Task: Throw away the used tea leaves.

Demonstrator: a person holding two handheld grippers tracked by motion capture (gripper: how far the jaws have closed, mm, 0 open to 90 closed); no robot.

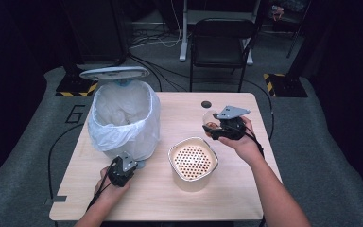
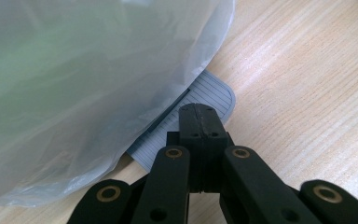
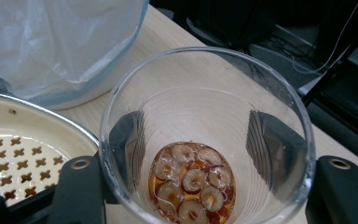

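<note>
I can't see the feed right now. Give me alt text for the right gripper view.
The right gripper holds a clear glass between its black jaws, with sliced red fruit in amber liquid at the bottom. Left of it is a cream strainer bowl with star-shaped holes, and beyond that a bin lined with a white bag on the wooden table.

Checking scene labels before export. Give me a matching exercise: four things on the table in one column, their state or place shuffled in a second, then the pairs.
Things
1. glass cup
2. strainer bowl
3. trash bin
4. left gripper

States
A. lid up, lined with a white bag
B. jaws shut, on the grey pedal
C. held in the right gripper, sliced fruit in liquid at the bottom
D. empty, mid-table

Pairs: 1-C, 2-D, 3-A, 4-B
</note>
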